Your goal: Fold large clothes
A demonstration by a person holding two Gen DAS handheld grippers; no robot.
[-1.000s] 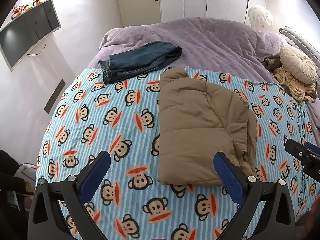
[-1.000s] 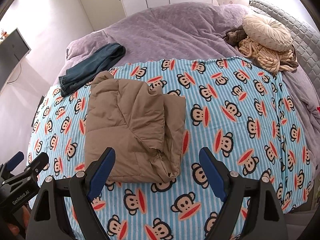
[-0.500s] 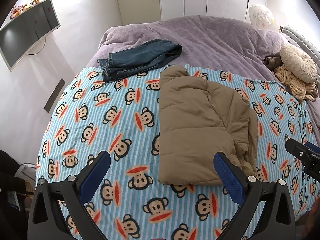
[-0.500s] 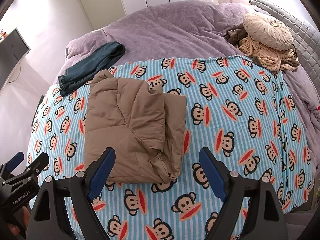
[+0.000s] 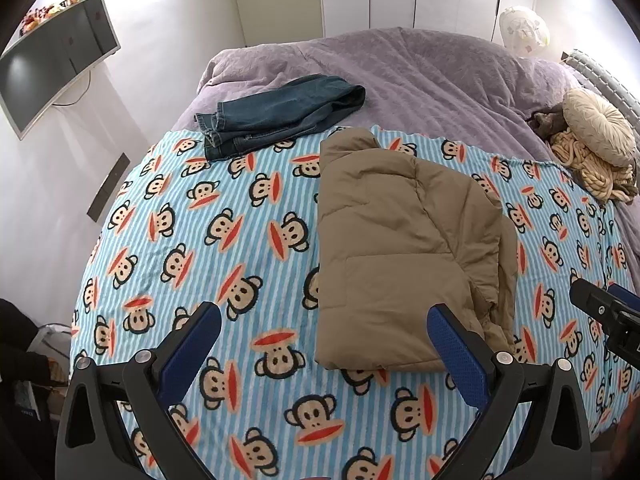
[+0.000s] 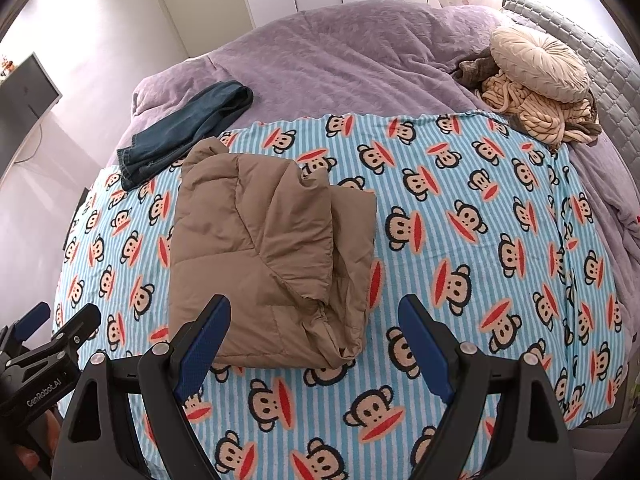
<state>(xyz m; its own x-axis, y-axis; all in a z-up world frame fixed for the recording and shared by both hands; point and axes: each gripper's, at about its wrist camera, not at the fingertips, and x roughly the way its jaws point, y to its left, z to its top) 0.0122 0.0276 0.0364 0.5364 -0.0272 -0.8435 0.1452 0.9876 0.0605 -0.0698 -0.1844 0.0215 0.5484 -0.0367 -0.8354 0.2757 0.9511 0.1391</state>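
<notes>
1. My left gripper [image 5: 324, 340], nearest the lens: jaws spread wide and released, nothing between the blue pads; its right finger [image 5: 456, 356] overlaps the near edge of the jacket in the picture, though I cannot tell whether it touches; the left finger hangs over bare blanket.
2. My right gripper [image 6: 314, 332]: likewise released and empty; its left finger [image 6: 204, 336] sits over the jacket's near corner, its right finger over monkey print alone; contact with the cloth I cannot judge.
3. Each gripper appears at the edge of the other's view; the left one shows at the lower left of the right wrist view, the right one at the far right of the left wrist view.
4. Tan puffer jacket [image 5: 404, 256], just beyond the fingertips: folded into a compact, roughly rectangular bundle; it lies flat on the striped monkey blanket [image 5: 192, 240], ahead of the left gripper's right finger and ahead of the right gripper's left finger.
5. Jeans [image 5: 280, 114], beyond the jacket and to its left: folded; they straddle the blanket's far edge and the purple duvet [image 5: 420, 72].
6. Cream round cushion [image 6: 540, 64], far right of both grippers: it rests on a knitted throw [image 6: 536, 114] at the duvet's side.
</notes>
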